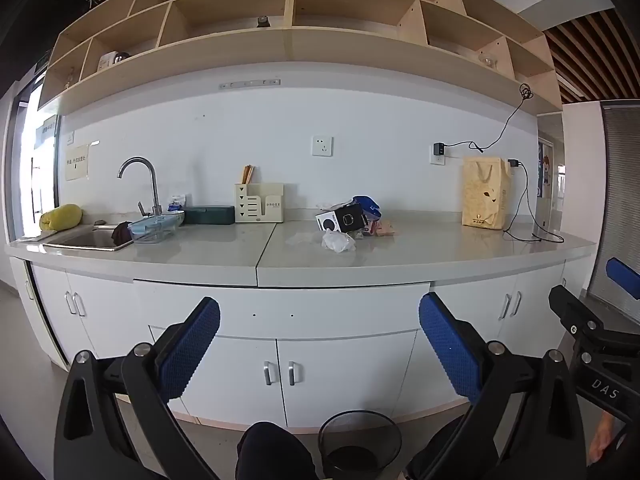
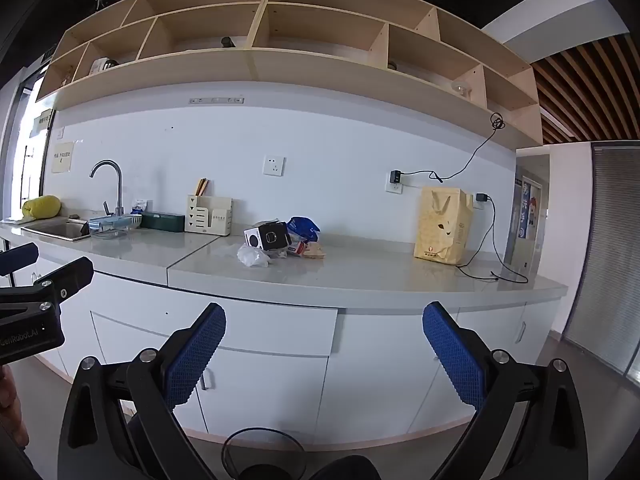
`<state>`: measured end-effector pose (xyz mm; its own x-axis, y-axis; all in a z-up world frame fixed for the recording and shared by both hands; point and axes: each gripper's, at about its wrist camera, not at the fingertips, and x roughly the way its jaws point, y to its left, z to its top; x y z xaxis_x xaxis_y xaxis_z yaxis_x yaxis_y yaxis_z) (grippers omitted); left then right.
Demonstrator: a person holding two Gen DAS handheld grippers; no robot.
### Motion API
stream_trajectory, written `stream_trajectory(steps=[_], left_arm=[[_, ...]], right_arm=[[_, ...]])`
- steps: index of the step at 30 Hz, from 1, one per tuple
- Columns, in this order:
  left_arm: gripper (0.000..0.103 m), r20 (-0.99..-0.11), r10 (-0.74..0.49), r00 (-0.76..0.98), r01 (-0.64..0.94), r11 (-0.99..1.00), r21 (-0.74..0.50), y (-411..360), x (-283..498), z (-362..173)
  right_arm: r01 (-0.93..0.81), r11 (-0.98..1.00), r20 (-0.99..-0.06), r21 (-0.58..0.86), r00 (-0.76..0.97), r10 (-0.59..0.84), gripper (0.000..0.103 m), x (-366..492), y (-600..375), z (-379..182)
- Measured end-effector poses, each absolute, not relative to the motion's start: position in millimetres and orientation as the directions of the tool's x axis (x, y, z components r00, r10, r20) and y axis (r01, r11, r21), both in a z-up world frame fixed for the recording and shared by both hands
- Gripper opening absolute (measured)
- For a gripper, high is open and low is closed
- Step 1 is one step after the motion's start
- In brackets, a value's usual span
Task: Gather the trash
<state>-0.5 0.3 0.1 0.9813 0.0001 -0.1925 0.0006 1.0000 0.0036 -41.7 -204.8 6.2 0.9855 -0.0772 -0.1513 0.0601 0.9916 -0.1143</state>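
Note:
A heap of trash lies mid-counter: a black-and-white box (image 1: 341,219) (image 2: 267,236), a crumpled white plastic bag (image 1: 338,241) (image 2: 252,256), a blue bag (image 1: 366,205) (image 2: 303,226) and tan wrappers (image 1: 385,229) (image 2: 314,251). A black mesh waste bin (image 1: 359,444) (image 2: 262,454) stands on the floor by the cabinets. My left gripper (image 1: 319,312) and my right gripper (image 2: 324,320) are both open and empty, held well short of the counter, in front of the white cabinet doors. Each shows at the edge of the other's view.
The grey counter (image 1: 420,254) holds a sink (image 1: 90,238) with a tap, a clear dish rack (image 1: 154,229), a cream utensil holder (image 1: 259,203), a yellow paper bag (image 1: 486,192) and charger cables (image 1: 532,216). Open wooden shelves (image 1: 288,20) hang above. A person's knee (image 1: 272,450) is beside the bin.

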Motion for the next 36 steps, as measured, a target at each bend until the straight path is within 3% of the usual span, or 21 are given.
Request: stream_trajectory(steps=[36], left_arm=[[0.099,-0.205,-0.002,0.979,0.01,0.999,0.038,-11,-1,-1]], right_arm=[[0.061,0.992,-0.154,-0.113,0.985,-0.079,0.1,-42,-204,7]])
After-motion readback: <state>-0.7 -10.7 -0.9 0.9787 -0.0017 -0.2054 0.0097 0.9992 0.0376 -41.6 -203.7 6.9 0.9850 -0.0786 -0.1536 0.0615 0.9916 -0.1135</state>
